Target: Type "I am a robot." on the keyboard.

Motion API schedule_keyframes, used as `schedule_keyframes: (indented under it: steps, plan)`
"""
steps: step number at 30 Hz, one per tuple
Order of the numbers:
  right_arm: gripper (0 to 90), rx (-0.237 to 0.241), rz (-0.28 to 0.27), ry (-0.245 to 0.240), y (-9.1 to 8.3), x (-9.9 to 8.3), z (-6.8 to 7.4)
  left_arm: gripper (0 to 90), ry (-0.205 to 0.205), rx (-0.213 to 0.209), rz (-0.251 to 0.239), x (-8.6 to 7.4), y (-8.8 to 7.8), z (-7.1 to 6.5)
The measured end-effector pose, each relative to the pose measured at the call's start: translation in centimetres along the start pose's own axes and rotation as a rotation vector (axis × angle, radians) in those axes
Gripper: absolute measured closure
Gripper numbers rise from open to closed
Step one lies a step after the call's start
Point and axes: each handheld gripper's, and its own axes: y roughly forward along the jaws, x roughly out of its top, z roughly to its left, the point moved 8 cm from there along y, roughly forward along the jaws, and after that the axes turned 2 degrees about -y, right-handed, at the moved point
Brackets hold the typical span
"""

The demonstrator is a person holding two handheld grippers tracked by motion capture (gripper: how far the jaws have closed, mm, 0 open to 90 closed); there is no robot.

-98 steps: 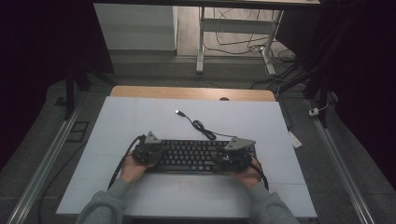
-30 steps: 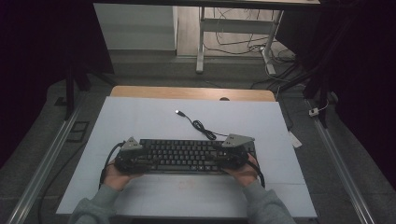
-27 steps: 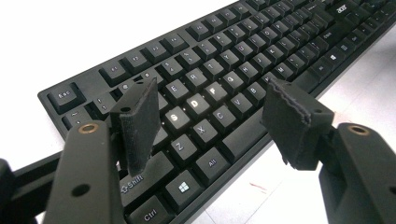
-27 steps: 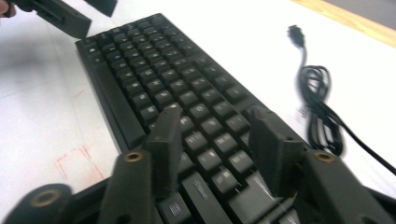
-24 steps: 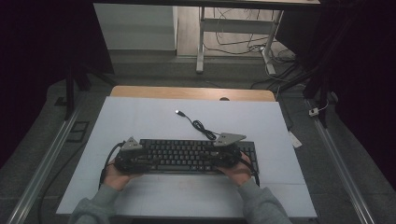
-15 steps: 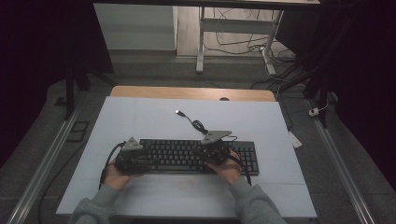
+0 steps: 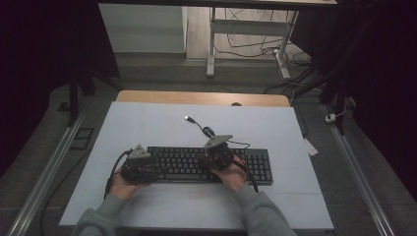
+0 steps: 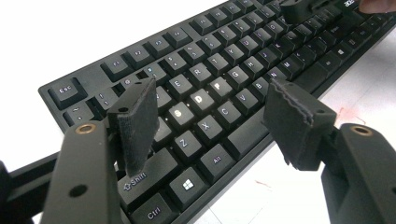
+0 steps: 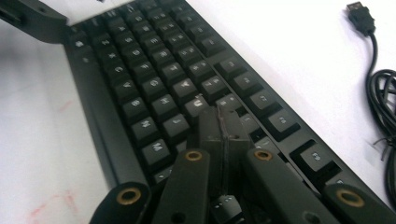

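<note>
A black keyboard point(image 7: 196, 164) lies flat on the white table top point(image 7: 147, 128), its cable and USB plug point(image 7: 187, 118) trailing to the far side. My left gripper point(image 8: 208, 114) hangs open over the keyboard's left end point(image 8: 201, 84), its jaws wide apart above the lettered keys. My right gripper point(image 9: 220, 119) is shut with nothing between the jaws, and its tips rest on or just above the keys point(image 9: 187, 88) near the keyboard's middle. In the high view the left gripper point(image 7: 139, 164) sits at the keyboard's left end and the right gripper point(image 7: 218, 153) over its middle.
The coiled black cable point(image 9: 385, 98) lies on the table beyond the keyboard. A wooden strip point(image 7: 201, 98) borders the table's far edge. Metal rails point(image 7: 54, 162) run along both sides. Desk legs and loose wires point(image 7: 246, 44) stand beyond the table.
My right gripper left the keyboard's right end, moved left over the middle keys and shut. The left gripper stays at the left end.
</note>
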Motion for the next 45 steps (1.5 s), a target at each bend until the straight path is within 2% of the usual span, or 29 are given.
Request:
schedule_keyframes:
  steps: [5, 17, 29, 33, 37, 45]
  plan:
    - [90.0, -0.012, 0.021, -0.009, 0.4, -0.3, -0.2, 35.2, -0.002, 0.002, 0.000, 0.0, 0.0, 0.1]
    - [90.0, -0.037, 0.033, -0.016, 0.9, -0.6, -0.4, 35.1, 0.000, 0.002, 0.001, 0.0, 0.0, 0.1]
    - [90.0, -0.033, 0.031, -0.014, 1.1, -0.9, -0.6, 34.8, 0.001, 0.003, 0.002, 0.0, 0.0, 0.1]
    - [90.0, -0.047, 0.000, -0.033, 0.4, -0.4, -0.5, 34.9, -0.002, 0.004, -0.004, 0.0, -0.2, 0.2]
    - [90.0, -0.049, -0.028, -0.026, -0.7, -0.2, -0.5, 34.9, -0.008, 0.005, -0.012, 0.1, -0.3, 0.3]
    - [90.0, -0.071, -0.050, 0.011, -3.4, -2.2, -1.4, 34.9, -0.020, 0.010, -0.020, 0.1, -0.5, 0.6]
